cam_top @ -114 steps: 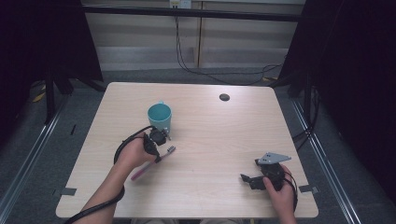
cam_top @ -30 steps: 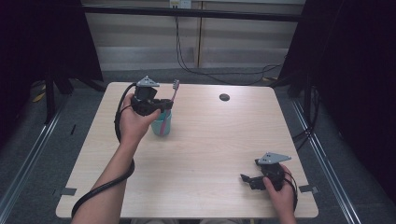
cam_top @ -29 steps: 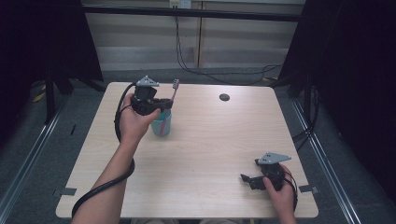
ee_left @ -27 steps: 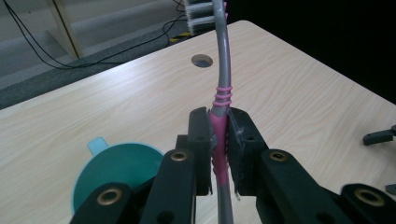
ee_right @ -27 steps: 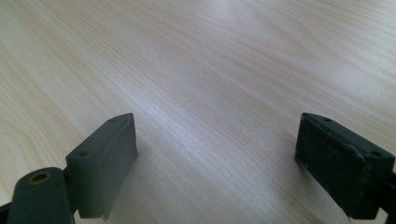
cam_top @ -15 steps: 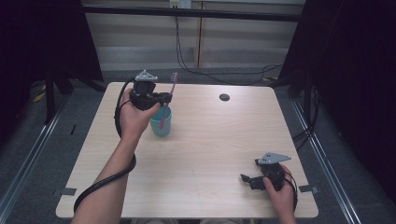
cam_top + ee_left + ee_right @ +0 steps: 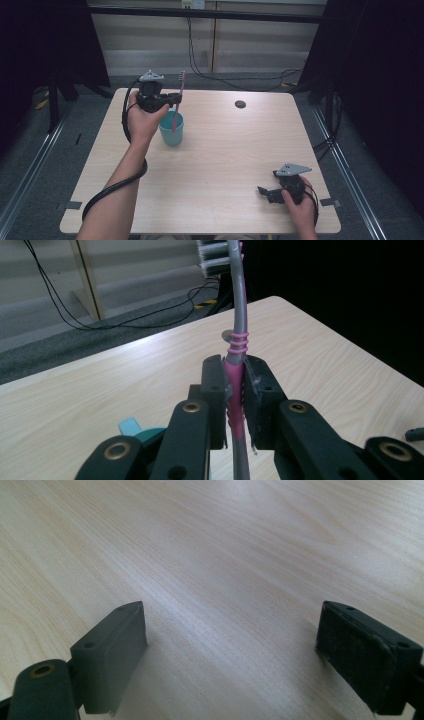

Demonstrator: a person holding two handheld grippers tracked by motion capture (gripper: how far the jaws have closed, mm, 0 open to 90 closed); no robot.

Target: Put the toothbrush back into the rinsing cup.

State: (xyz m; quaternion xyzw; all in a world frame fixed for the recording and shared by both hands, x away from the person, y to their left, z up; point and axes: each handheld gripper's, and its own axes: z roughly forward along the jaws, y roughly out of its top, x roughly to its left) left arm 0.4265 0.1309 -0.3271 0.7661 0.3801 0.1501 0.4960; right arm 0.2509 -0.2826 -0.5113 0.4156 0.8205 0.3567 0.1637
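Toothbrush [image 7: 177,102] now stands up straight with its low end dipped into the blue cup [image 7: 171,131] at the far left of the surface [image 7: 225,165]; a moment ago it leaned above the cup, so I think it can soon be let go. The left hand-held gripper [image 7: 234,390] squeezes its pink handle, held up over the cup. The right hand-held gripper [image 7: 270,192] rests near the right corner, jaws wide apart, holding nothing.

Right hand-held gripper [image 7: 232,655] with jaws spread wide, nothing between them, low over pale wood-grain table [image 7: 225,555]
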